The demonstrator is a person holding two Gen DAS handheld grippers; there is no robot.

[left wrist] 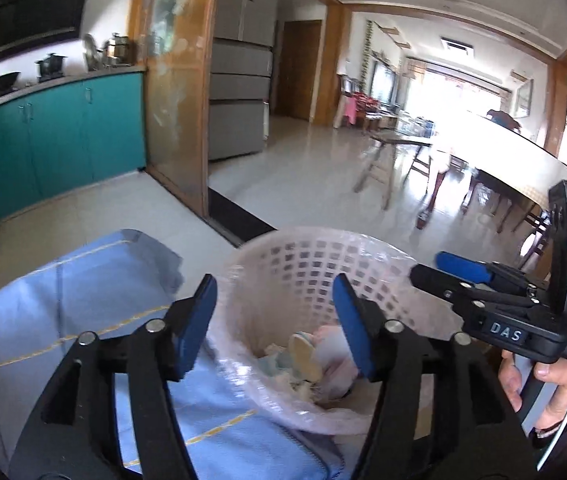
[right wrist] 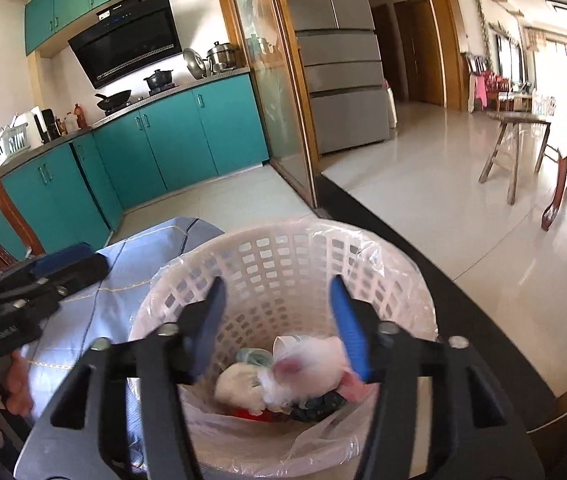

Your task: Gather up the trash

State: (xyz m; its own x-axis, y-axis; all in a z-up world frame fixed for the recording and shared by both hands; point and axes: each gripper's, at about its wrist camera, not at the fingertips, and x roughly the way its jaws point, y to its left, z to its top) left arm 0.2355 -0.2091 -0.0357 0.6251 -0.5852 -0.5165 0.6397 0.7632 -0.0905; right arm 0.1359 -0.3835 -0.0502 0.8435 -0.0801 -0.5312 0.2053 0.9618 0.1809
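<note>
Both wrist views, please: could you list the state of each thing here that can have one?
Left gripper: open, nothing between its fingers.
Right gripper: open, empty, over the basket.
Basket: upright, lined with a plastic bag, partly filled.
Trash: lying in the basket's bottom.
Blue cloth: spread out beside the basket.
Fridge: doors shut.
Cabinets: doors shut.

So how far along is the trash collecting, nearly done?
Some is done: crumpled scraps already lie in the lined basket. Nothing is in hand; the left gripper and right gripper stand open above it. Whether more trash remains elsewhere isn't visible here.
</note>
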